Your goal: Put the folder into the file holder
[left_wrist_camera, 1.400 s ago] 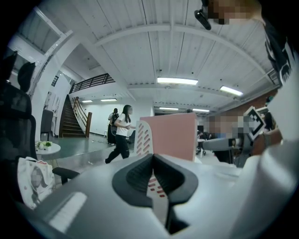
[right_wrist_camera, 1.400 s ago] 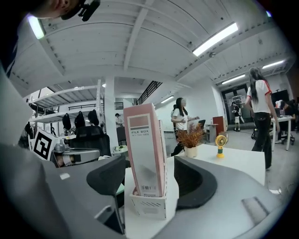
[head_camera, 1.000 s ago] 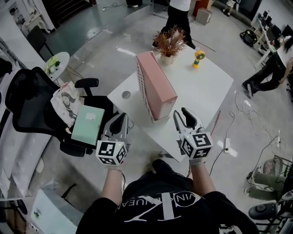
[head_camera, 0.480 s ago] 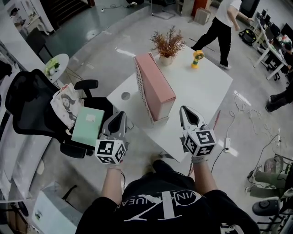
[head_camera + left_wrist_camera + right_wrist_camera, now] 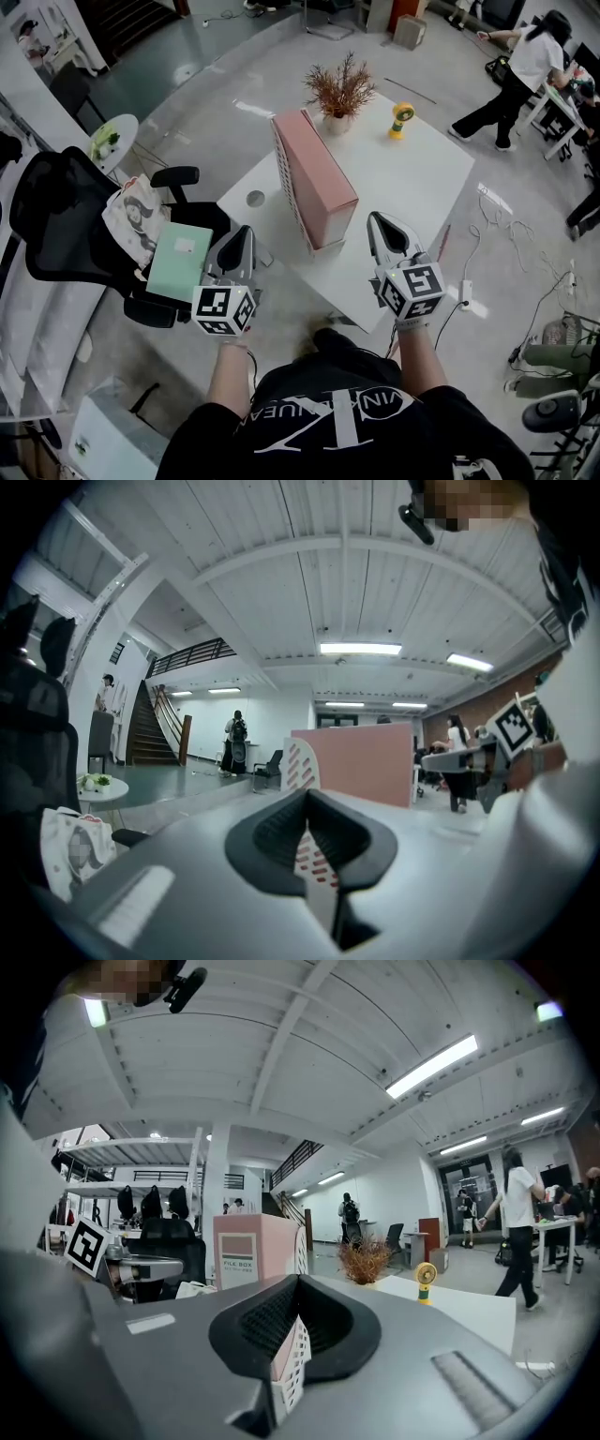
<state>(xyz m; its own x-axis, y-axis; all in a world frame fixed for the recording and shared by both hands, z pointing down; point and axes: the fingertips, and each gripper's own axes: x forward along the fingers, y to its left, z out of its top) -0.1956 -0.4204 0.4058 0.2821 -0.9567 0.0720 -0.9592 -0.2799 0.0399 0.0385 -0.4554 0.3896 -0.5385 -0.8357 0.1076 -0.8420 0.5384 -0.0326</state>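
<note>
White table (image 5: 412,178) — boxy pink file holder (image 5: 319,178), perforated end.

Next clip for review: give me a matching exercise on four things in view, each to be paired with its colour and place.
Things:
1. folder
2. file holder
3. small fan
4. dried plant

Descriptions:
a. yellow, near the far edge of the table
b. pale green, lying on the office chair
c. reddish-brown, in a white pot
d. pink, standing upright on the table

Pairs: 1-b; 2-d; 3-a; 4-c
</note>
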